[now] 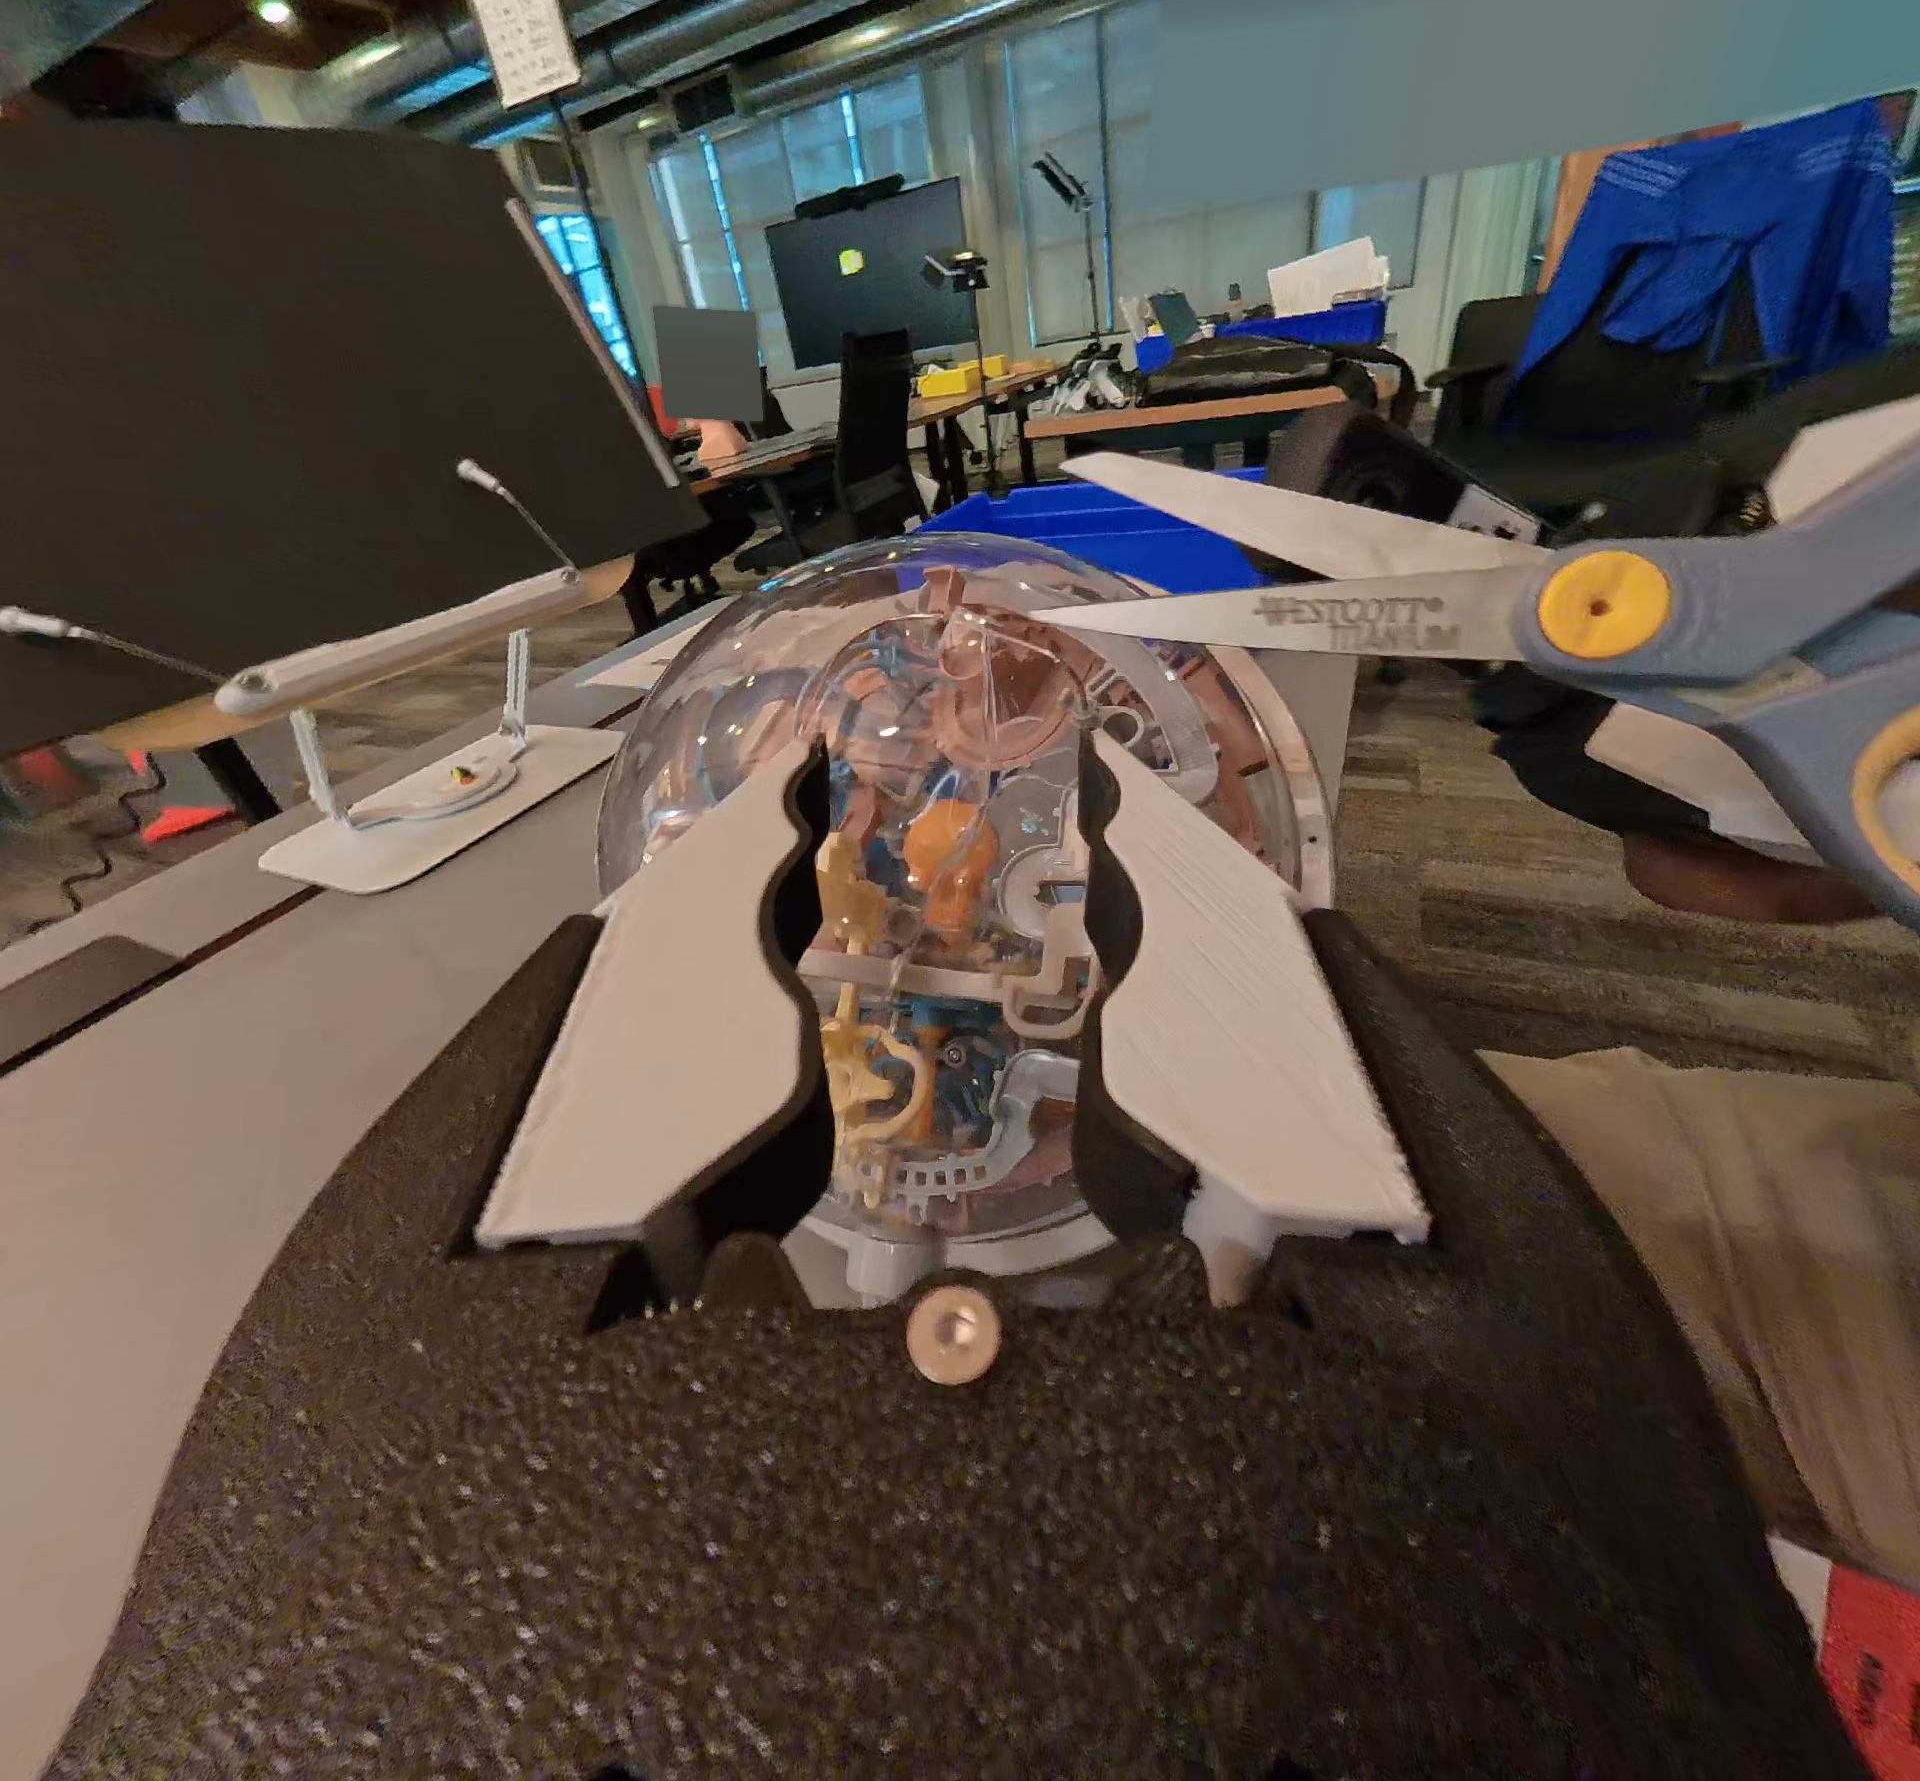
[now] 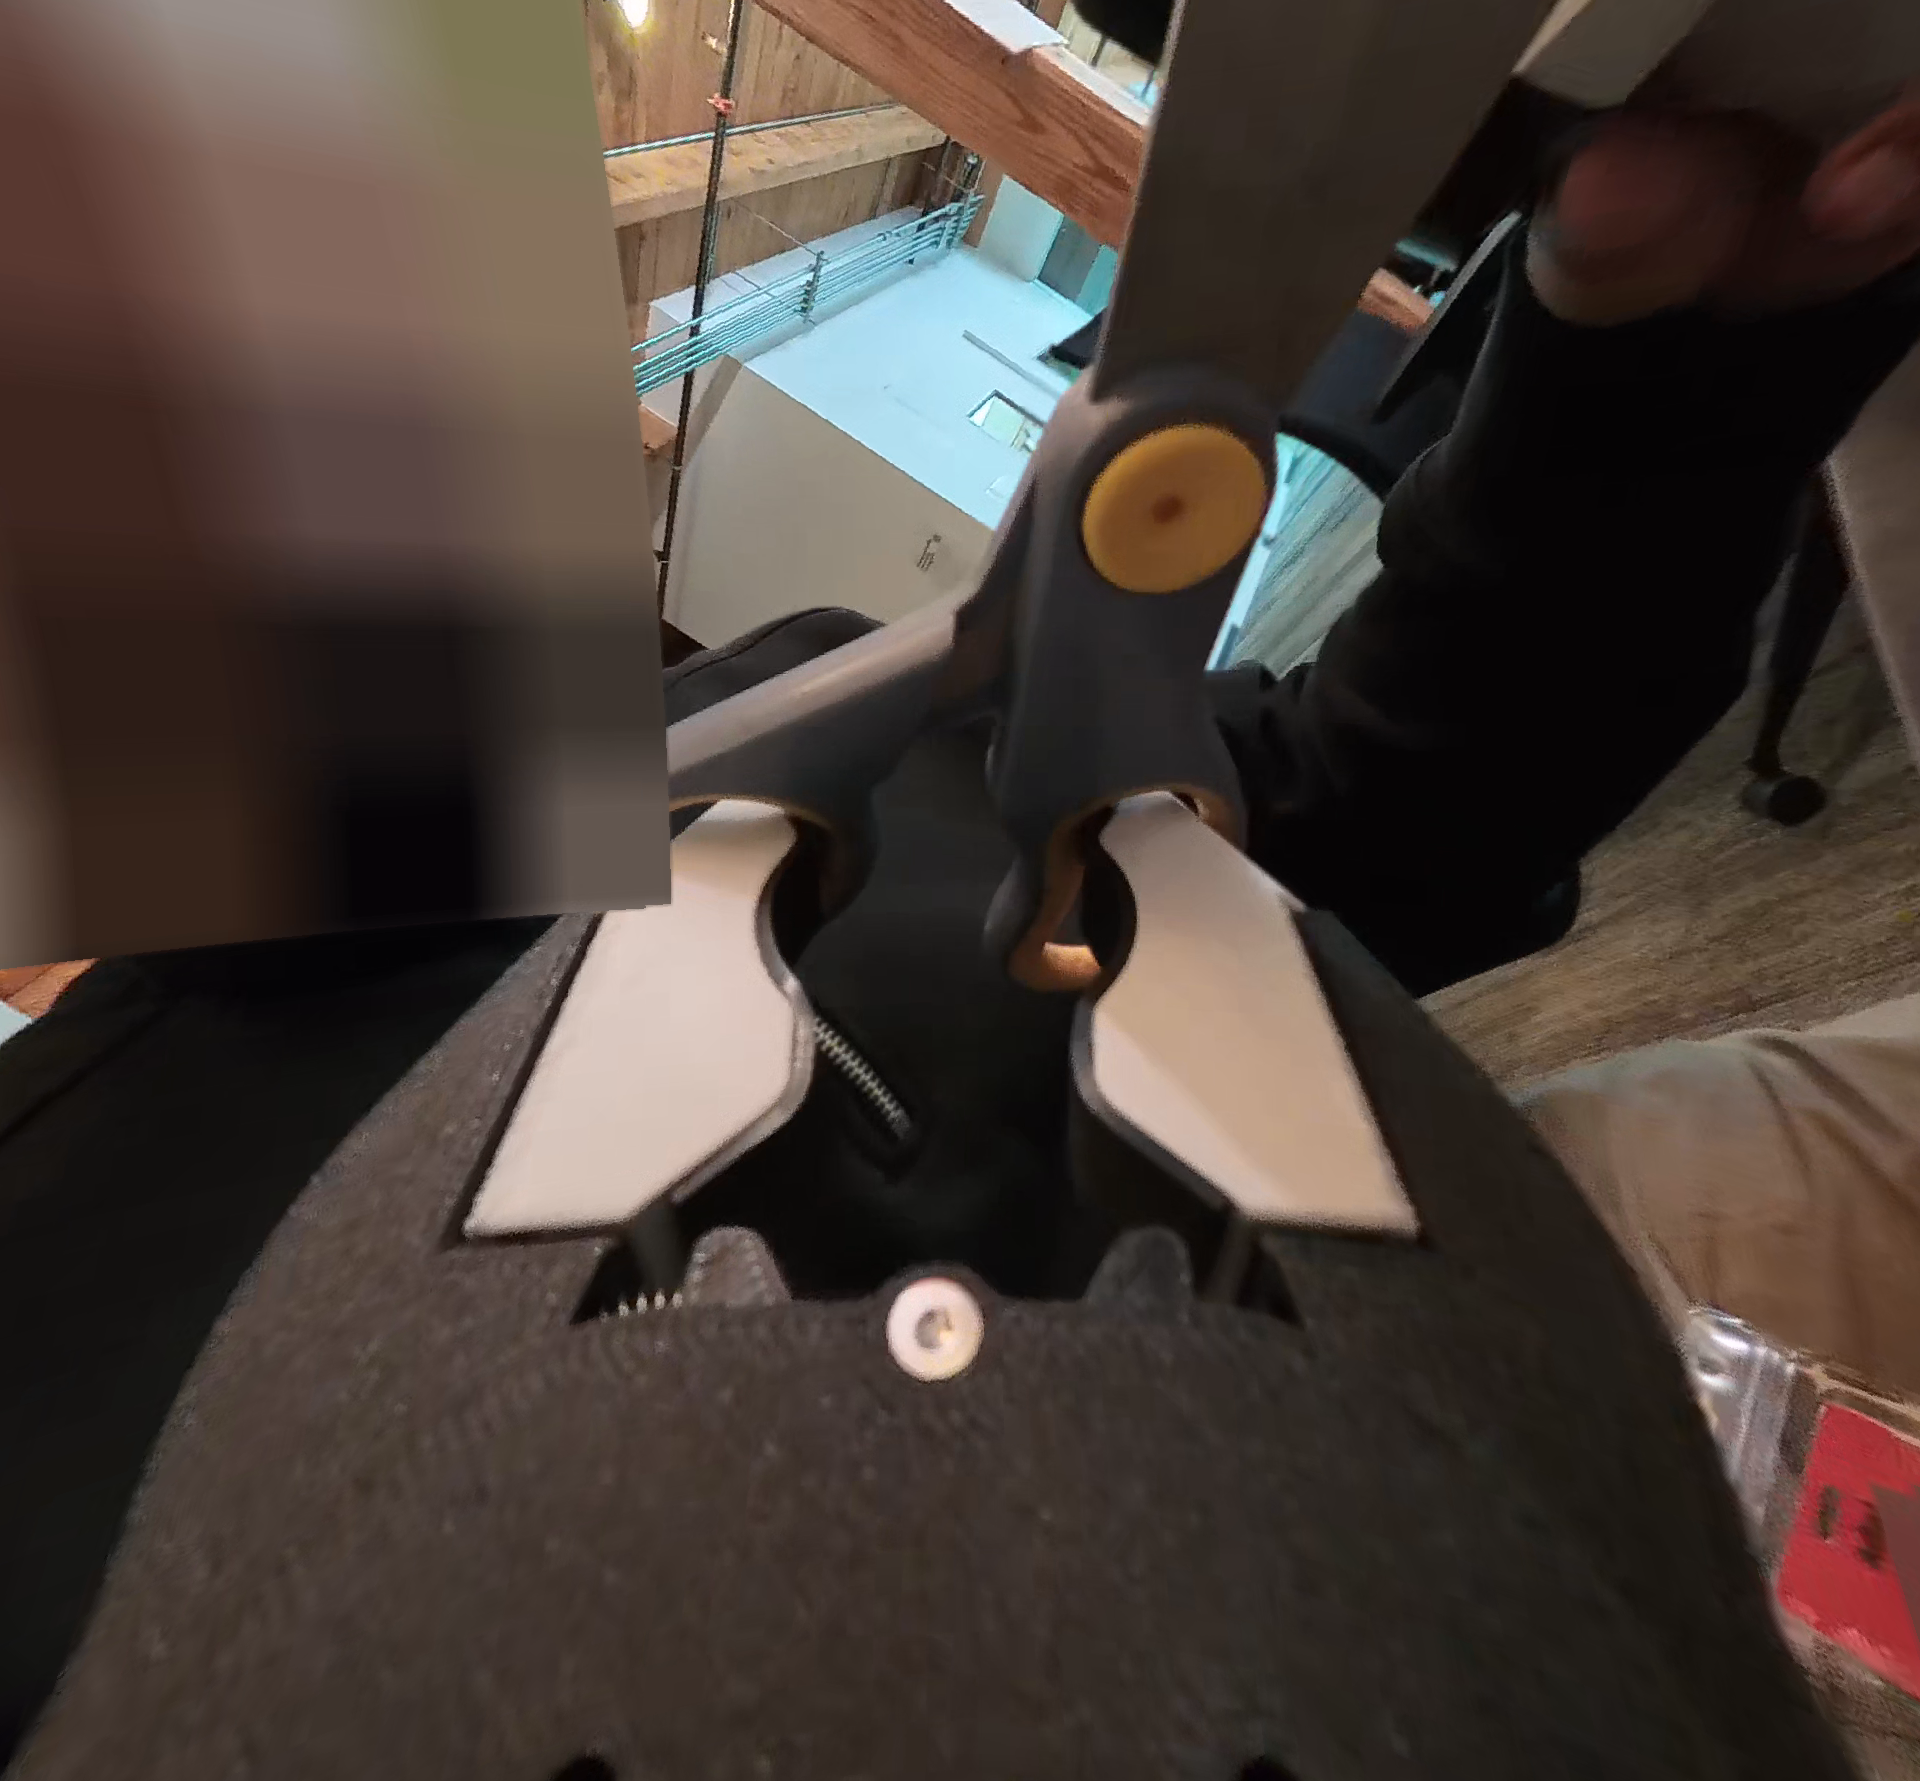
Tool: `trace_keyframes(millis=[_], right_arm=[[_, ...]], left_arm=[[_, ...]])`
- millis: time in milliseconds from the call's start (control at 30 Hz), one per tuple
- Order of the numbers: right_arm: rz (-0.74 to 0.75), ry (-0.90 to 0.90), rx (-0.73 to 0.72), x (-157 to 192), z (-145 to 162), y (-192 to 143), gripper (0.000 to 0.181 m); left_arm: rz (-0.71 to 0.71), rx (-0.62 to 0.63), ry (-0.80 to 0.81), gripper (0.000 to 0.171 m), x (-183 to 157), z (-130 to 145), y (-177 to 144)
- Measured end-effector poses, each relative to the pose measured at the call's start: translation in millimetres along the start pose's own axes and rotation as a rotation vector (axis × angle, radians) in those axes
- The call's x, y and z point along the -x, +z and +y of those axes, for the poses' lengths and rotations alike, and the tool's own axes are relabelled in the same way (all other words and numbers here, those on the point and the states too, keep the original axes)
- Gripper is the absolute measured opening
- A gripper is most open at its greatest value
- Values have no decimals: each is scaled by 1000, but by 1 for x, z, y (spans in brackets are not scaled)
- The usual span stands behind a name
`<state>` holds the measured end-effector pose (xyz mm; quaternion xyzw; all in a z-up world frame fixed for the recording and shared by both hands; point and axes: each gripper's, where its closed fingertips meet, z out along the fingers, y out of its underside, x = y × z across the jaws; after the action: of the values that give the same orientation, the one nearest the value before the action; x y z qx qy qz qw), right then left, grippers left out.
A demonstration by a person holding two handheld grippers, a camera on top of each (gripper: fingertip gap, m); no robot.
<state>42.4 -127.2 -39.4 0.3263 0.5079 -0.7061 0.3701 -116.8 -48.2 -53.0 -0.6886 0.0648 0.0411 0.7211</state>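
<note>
My left gripper (image 1: 951, 755) is shut on a clear plastic ball (image 1: 717, 682) with a coloured maze inside, held up in front of the camera. My right gripper (image 2: 945, 827) holds grey scissors with a yellow pivot (image 2: 1174, 510). Its two fingertips sit apart, one through each handle loop. In the left wrist view the scissors (image 1: 1600, 604) come in from the right. Their blades are open and their tips are at a clear plastic piece at the top of the ball.
A grey desk (image 1: 208, 1160) runs along the left, bearing a white stand with a slanted rod (image 1: 416, 651). A black board (image 1: 260, 381) rises behind it. A blue bin (image 1: 1091, 526) lies beyond the ball. A person's dark sleeve (image 2: 1558, 588) is at the right.
</note>
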Motion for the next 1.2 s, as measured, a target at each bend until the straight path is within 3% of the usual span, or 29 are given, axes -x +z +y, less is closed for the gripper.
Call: trace_keyframes(millis=[200, 300, 533, 667, 833, 1033, 1100, 1200], right_arm=[[-38, 68, 15, 12, -1, -7, 46], [-52, 114, -19, 18, -3, -15, 46], [-44, 218, -74, 24, -10, -34, 45], [-29, 229, -64, 24, -8, -35, 45], [-40, 247, -63, 21, -2, -33, 45], [-31, 254, -71, 14, 3, -33, 46], [-21, 253, -72, 13, 3, -34, 46], [3, 248, -59, 11, 3, -35, 47]], left_arm=[[0, 15, 92, 39, -10, -1, 3], [12, 9, 115, 20, -15, -2, 1], [70, 2, 134, 19, -26, -1, -1], [26, -33, 132, 23, -18, -13, -7], [-108, 54, -22, 46, 12, -9, -9], [-187, 34, -311, 48, 42, -11, -18], [-235, 40, -426, 48, 59, 0, -24], [-226, 104, -456, 48, 59, 20, -22]])
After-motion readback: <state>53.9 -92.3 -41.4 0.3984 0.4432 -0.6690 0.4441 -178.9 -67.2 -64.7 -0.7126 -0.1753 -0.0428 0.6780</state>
